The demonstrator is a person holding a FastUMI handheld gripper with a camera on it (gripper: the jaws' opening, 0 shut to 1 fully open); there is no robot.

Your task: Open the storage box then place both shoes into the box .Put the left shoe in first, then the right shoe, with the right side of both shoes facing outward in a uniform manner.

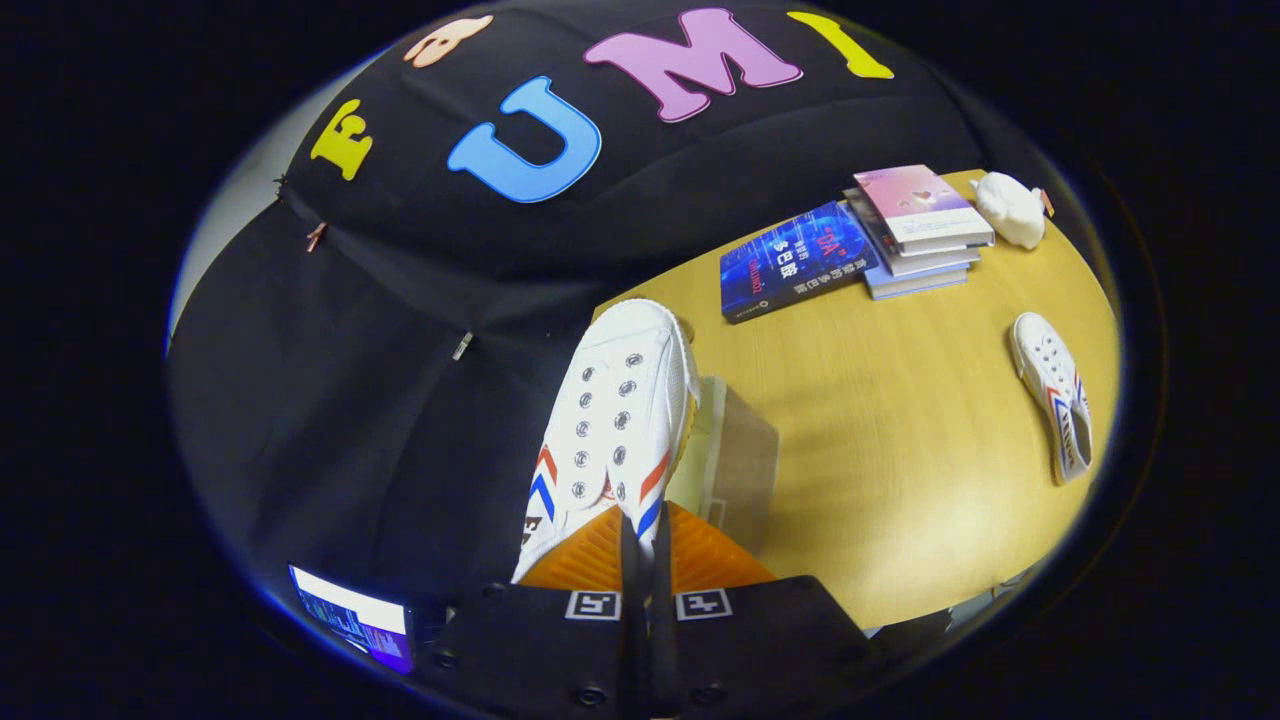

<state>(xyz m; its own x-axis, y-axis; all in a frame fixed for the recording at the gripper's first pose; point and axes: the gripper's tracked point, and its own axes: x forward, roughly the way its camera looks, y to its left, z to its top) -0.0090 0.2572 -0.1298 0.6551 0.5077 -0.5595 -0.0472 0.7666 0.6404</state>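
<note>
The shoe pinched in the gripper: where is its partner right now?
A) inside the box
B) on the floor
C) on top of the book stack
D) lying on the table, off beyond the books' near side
D: the other shoe lies alone on the wooden table, nearer than the books, while the gripper grips the held shoe above the box.

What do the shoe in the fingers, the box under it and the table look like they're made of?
Held shoe: white canvas by its woven look, metal-looking eyelets, matte. The gripper fingers are pinched shut on its rear edge. Storage box: likely cardboard, with plain brown matte faces. Table: wood or wood-look laminate, with faint grain and a soft sheen.
</note>
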